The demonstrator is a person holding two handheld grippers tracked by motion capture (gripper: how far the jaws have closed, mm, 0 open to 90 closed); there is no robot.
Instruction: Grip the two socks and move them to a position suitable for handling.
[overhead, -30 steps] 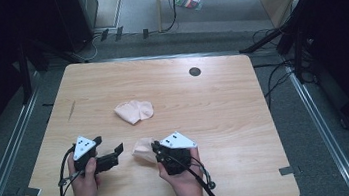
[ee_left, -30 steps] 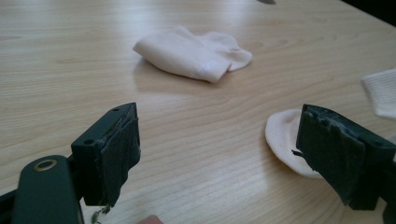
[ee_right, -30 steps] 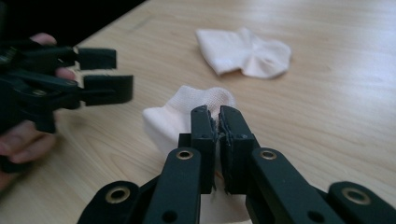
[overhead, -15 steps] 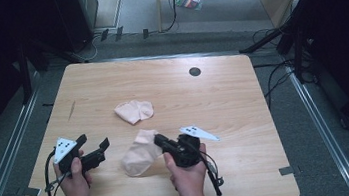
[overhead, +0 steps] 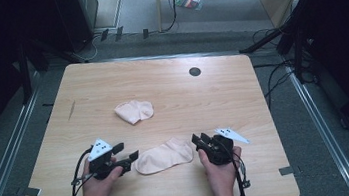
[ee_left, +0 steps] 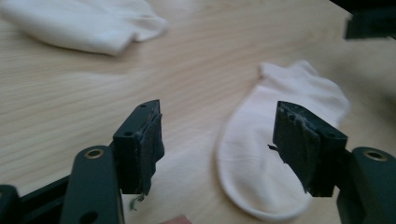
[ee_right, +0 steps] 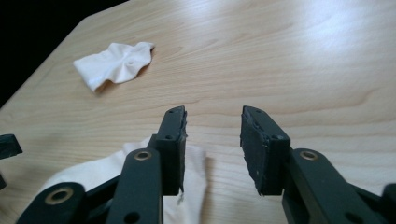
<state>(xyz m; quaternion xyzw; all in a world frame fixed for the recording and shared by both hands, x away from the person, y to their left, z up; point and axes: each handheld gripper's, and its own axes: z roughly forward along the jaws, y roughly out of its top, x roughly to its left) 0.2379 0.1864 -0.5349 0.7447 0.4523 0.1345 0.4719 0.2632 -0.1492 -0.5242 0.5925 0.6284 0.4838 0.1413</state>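
A pale pink sock lies flat near the table's front edge, between my two grippers. My left gripper is just left of its toe end. In the left gripper view that gripper is open; its jaws have just been closing, with bare table and the sock's edge beyond them and nothing gripped. My right gripper sits at the cuff end. It is open; its jaws have just been opening, and the sock lies under the left jaw, untouched by the pads. A second, crumpled sock rests mid-table.
The wooden table has a small dark round hole near its far edge. Cables and dark stands are on the floor beyond the table, with metal rails along both sides.
The right gripper has moved right, opened and let go of the near sock, which now lies spread flat. The left gripper swung left, then came back right to the sock's toe end.
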